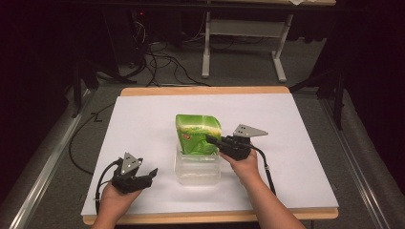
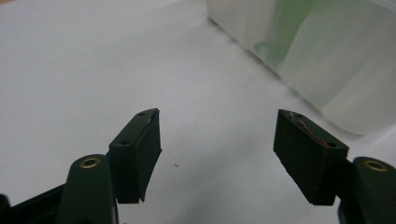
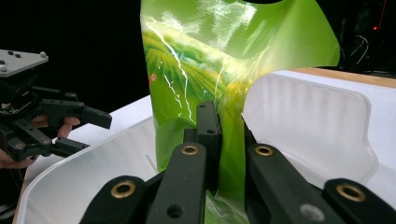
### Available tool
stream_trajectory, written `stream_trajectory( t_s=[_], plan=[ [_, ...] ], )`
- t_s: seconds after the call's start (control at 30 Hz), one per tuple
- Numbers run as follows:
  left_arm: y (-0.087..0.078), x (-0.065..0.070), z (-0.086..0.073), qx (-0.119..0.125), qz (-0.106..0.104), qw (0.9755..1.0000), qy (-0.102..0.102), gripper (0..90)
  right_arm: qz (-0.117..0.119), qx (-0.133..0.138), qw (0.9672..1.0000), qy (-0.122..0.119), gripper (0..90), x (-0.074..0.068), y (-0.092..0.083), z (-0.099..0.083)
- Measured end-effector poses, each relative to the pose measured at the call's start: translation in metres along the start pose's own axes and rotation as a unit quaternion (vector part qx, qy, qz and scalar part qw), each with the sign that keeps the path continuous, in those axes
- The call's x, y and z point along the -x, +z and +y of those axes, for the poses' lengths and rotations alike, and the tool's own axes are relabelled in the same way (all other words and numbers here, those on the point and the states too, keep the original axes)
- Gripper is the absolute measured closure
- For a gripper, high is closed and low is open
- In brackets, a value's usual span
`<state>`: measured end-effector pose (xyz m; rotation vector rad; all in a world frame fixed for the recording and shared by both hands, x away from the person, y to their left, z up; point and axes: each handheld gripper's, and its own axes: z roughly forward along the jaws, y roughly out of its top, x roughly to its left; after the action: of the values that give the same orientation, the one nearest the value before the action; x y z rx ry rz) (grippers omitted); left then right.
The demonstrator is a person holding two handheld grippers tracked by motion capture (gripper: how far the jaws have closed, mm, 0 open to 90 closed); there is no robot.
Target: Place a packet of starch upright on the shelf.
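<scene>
Right gripper [image 1: 213, 140] pinches green bag [image 1: 197, 132], partly lowered into clear tub [image 1: 197, 172] at table's centre; left gripper [image 1: 149, 177], spread, idles at seven o'clock.

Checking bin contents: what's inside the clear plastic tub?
A green bag stands in the tub, sticking out above its rim, pinched by the right gripper. The bag's bottom and the tub floor behind it are hidden.

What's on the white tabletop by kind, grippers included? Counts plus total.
Green glossy plastic pouch: 1
Clear plastic rectangular tub: 1
Black two-jaw grippers: 2, the left gripper and the right gripper
Total: 4
</scene>
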<state>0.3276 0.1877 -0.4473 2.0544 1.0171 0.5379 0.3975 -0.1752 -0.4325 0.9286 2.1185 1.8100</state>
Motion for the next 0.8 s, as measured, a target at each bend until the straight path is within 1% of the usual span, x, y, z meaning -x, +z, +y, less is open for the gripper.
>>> stream_trajectory(
  t_s=[0.33,0.63,0.73,0.8],
  plan=[
    [0.000,0.000,0.000,0.001,0.000,1.0000,-0.001,32.4,-0.006,-0.002,1.0000,0.000,87.8,-0.001,0.001,0.002],
    [0.001,0.000,0.000,0.000,0.001,1.0000,0.000,32.4,-0.009,-0.003,0.9999,-0.006,85.8,-0.002,0.000,0.009],
    [0.001,0.000,0.000,0.000,0.001,1.0000,0.000,32.4,-0.008,-0.001,0.9999,-0.007,82.9,-0.003,-0.001,0.011],
    [0.001,0.000,0.000,0.000,0.001,1.0000,0.000,32.4,-0.008,-0.006,0.9999,-0.008,78.4,-0.003,-0.001,0.012]
  ],
)
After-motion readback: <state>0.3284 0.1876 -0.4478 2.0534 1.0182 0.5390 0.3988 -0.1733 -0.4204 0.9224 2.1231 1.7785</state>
